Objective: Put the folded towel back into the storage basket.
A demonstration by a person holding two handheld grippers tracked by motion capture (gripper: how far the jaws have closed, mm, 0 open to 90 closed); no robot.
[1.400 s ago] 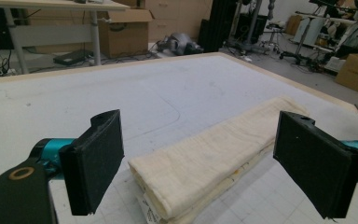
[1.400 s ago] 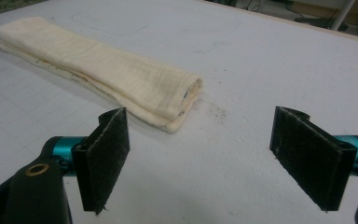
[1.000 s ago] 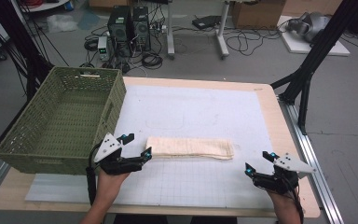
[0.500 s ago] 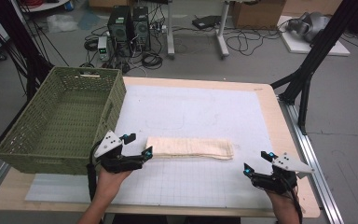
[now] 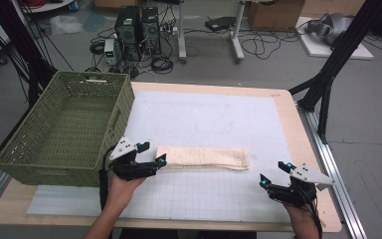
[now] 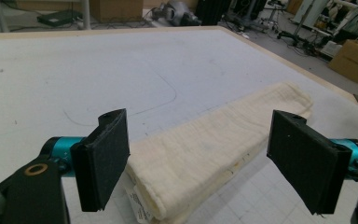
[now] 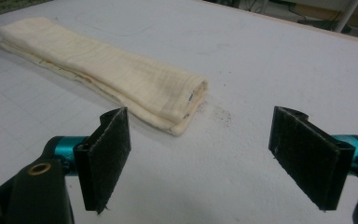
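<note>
Both fingers [image 6: 105, 158] flank the folded towel's [image 6: 214, 149] near end, untouched.

No legible text or labels.

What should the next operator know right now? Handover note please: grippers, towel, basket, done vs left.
Left gripper: open, empty, jaws set either side of the near end of the folded towel, not closed on it.
Right gripper: open, empty, short of the towel's other end, over the white mat.
Towel: folded into a long strip, flat on the mat, right of the green basket.
Basket: at the table's left edge, nothing visible in it.
Done: towel looks folded.
Left: probably grasp the towel and move it, perhaps to the basket.
</note>
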